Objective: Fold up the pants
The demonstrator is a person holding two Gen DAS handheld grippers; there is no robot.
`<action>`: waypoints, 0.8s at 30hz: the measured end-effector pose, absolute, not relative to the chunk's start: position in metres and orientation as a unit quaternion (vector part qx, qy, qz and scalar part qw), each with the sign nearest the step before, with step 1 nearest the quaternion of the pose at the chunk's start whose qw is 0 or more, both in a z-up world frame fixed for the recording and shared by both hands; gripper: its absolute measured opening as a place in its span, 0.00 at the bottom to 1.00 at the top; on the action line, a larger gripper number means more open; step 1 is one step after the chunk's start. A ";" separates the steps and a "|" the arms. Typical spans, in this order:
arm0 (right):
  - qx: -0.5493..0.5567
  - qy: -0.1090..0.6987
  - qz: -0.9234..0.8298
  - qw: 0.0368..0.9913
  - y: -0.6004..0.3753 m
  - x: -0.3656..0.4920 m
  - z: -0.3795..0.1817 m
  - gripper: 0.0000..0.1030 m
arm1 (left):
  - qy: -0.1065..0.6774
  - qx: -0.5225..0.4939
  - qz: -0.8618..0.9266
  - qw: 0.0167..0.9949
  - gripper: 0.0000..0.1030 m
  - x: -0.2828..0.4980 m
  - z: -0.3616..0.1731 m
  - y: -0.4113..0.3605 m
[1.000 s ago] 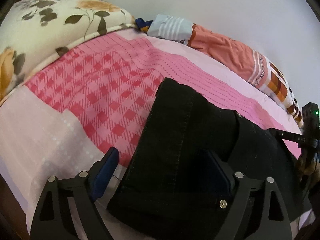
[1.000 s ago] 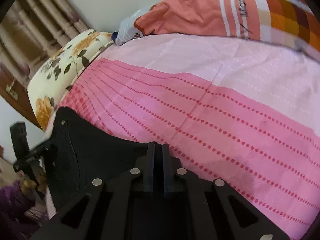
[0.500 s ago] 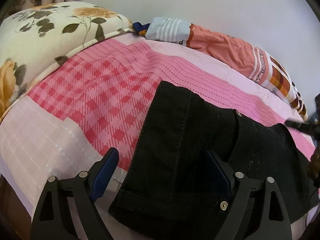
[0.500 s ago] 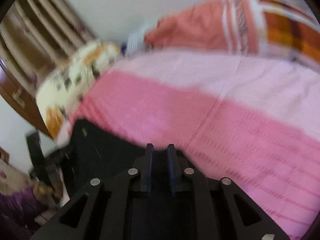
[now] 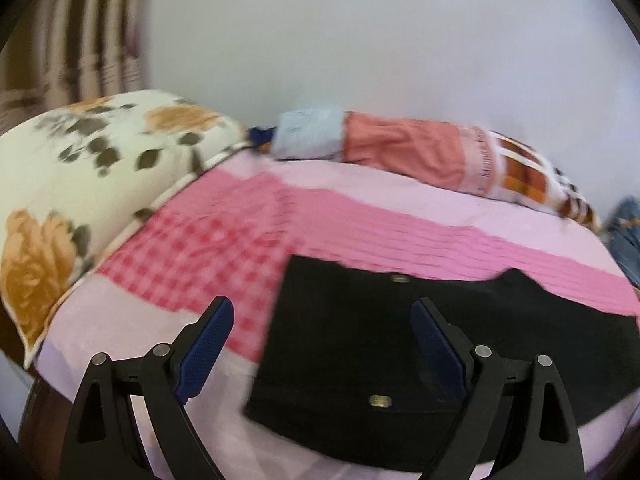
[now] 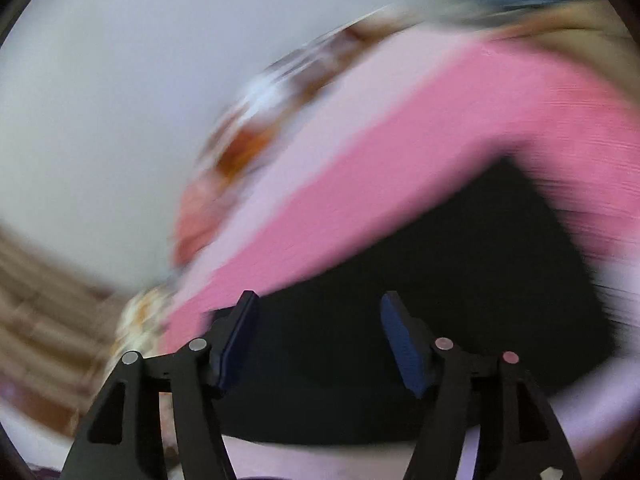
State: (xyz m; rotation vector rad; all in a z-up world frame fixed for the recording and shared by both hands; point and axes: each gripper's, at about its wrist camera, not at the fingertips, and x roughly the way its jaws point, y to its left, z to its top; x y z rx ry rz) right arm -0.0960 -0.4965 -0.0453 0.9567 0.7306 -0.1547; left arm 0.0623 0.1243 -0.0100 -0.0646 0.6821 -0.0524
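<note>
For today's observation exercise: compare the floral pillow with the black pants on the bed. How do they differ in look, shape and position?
The floral pillow is cream with orange flowers and dark leaves; the black pants are plain dark fabric with small metal rivets. The pillow is plump and rounded; the pants lie flat in a folded block. The pillow sits at the bed's left end, the pants nearer the camera, in front of the open left gripper. Both rest on the pink bedsheet.

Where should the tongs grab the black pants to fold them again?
Probably the left edge of the black pants, near the front corner. They lie flat on the pink bedsheet, and that edge looks straight and free. Coming from the left, one jaw could slide under it. Both tongs are open and empty.
</note>
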 end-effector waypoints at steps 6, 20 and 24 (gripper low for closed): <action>0.514 0.313 -0.189 0.776 -0.548 -0.215 -0.085 0.60 | 0.367 -0.012 -0.091 0.926 0.88 0.068 -0.013 0.061; 0.527 0.276 -0.138 0.792 -0.538 -0.193 -0.114 0.61 | 0.415 -0.038 -0.116 0.902 0.88 0.052 -0.025 0.027; 0.522 0.257 -0.147 0.800 -0.533 -0.186 -0.117 0.61 | 0.420 -0.057 -0.119 0.898 0.88 0.053 -0.027 0.031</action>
